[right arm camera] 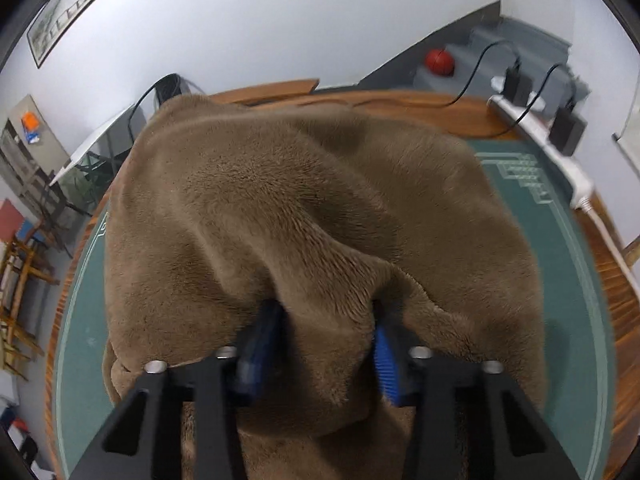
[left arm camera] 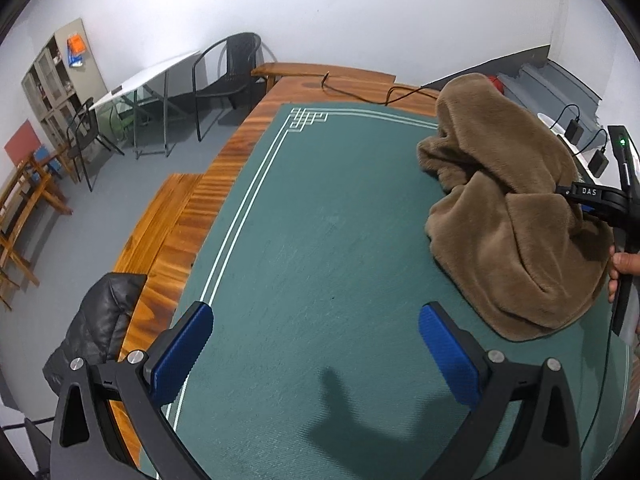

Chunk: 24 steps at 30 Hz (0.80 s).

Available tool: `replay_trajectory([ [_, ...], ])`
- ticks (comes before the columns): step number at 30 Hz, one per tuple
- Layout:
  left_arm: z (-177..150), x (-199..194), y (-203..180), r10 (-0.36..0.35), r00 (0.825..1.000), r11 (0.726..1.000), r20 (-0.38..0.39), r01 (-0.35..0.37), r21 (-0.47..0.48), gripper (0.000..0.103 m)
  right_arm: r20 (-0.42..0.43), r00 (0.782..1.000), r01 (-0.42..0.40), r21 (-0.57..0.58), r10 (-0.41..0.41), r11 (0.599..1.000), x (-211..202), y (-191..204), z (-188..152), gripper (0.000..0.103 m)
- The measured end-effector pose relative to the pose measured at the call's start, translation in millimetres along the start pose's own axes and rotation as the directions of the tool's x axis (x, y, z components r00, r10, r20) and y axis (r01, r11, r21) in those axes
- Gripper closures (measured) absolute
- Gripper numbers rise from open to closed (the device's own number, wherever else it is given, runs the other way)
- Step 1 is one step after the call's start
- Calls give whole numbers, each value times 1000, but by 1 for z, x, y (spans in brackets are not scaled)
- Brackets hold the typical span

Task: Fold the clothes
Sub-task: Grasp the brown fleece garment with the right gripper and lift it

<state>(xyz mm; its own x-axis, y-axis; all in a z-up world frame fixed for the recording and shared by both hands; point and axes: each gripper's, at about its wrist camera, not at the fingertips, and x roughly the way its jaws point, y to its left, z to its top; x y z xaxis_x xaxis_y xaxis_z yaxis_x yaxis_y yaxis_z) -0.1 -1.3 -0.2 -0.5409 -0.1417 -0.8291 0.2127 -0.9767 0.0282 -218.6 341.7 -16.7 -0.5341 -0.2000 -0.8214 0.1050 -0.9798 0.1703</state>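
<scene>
A brown fleecy garment (left arm camera: 516, 208) is bunched up on the right side of the green table mat (left arm camera: 320, 240). In the right wrist view the same garment (right arm camera: 304, 208) fills the middle, lifted into a hump. My right gripper (right arm camera: 328, 320) is shut on a thick fold of it, the blue pads (right arm camera: 386, 364) pressed into the pile from both sides. From the left wrist view that gripper (left arm camera: 560, 191) reaches in from the right edge, its tips buried in the cloth, with a hand on its handle. My left gripper (left arm camera: 316, 320) hangs open over bare mat, left of the garment, with nothing between its fingers.
A black padded jacket (left arm camera: 96, 328) lies over the wooden bench (left arm camera: 160, 224) beside the table's left edge. Chargers and cables on a white power strip (right arm camera: 560, 152) line the far right. Chairs (left arm camera: 228, 76), a folding table and a cabinet stand beyond. A red ball (right arm camera: 439, 62) sits on grey steps.
</scene>
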Motion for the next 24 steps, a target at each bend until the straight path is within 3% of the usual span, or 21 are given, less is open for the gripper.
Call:
replay_trajectory([
  [1,0,0,1,-1,1000,1000,0,1,-3,0,-3,1000,-19,-4,19,1000,-4,5,-2,85],
  [3,0,1,4,-2,1000,1000,-1,2,-9,0,-9,998,-56,-11,56,998,-12,16,-5,91],
  [9,4,-2,-2,-18,1000,1000,-8,17,-20,0,21,985,-166,-91,168,982,-48,43,-23,93],
  [12,6,-7,-10,-23,1000,1000,-2,23,-6,0,39,968,-240,-154,248,959,-70,53,-60,97],
  [15,8,-13,-17,-28,1000,1000,3,28,8,0,-6,942,-330,-210,337,920,-103,83,-112,98],
  [17,9,-15,-21,-25,1000,999,10,24,23,0,-44,949,-313,-257,313,914,-101,89,-122,98],
  [19,9,-15,-24,-19,1000,999,17,19,36,0,-61,957,-291,-217,284,932,-96,76,-121,98],
  [24,7,-7,-22,-28,999,999,16,27,29,0,45,970,-232,-103,238,967,-96,23,-101,93],
])
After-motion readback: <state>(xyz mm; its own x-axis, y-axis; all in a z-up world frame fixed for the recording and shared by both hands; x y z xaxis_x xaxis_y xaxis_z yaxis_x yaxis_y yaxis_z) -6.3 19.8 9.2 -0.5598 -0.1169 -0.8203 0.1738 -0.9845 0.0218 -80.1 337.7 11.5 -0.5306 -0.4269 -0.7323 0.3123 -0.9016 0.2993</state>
